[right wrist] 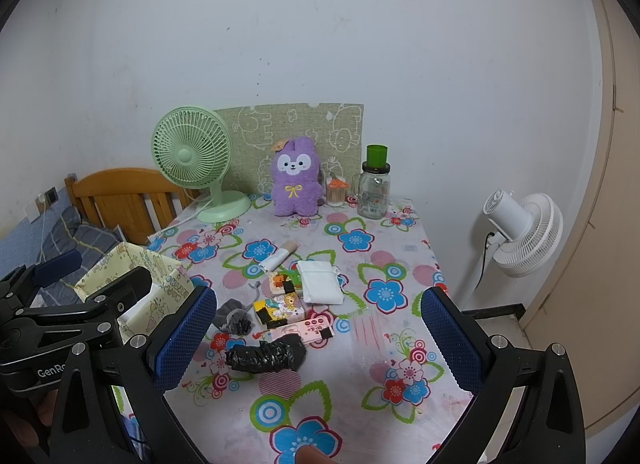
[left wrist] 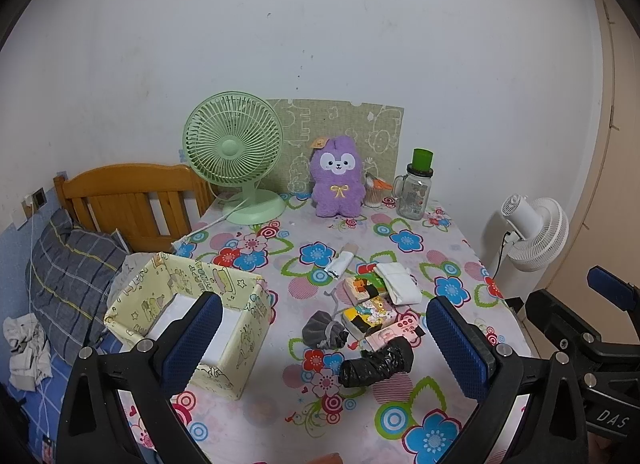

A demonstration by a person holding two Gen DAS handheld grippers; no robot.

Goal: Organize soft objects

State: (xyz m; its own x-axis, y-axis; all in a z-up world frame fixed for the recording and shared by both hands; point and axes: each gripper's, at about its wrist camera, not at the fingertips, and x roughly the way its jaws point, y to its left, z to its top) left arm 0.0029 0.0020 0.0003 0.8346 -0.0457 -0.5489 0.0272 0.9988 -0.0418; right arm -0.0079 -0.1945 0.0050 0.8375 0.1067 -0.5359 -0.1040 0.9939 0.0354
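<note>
A yellow cartoon-print box (left wrist: 192, 316) stands open at the table's left edge; it also shows in the right wrist view (right wrist: 136, 288). A pile of small items lies mid-table: a black plastic-bag roll (left wrist: 376, 364) (right wrist: 266, 356), a grey drawstring pouch (left wrist: 324, 330) (right wrist: 236, 318), tissue packs (left wrist: 372, 314) (right wrist: 282, 302), a white folded cloth (left wrist: 400, 282) (right wrist: 322, 284). A purple plush (left wrist: 338, 177) (right wrist: 295, 177) sits at the back. My left gripper (left wrist: 328, 344) is open, above the near table. My right gripper (right wrist: 320, 336) is open, just right of it.
A green desk fan (left wrist: 234, 155) and a glass jar with green cap (left wrist: 414, 191) stand at the back by the wall. A white floor fan (left wrist: 534, 232) stands right of the table. A wooden bed frame (left wrist: 132, 195) and pillow lie left.
</note>
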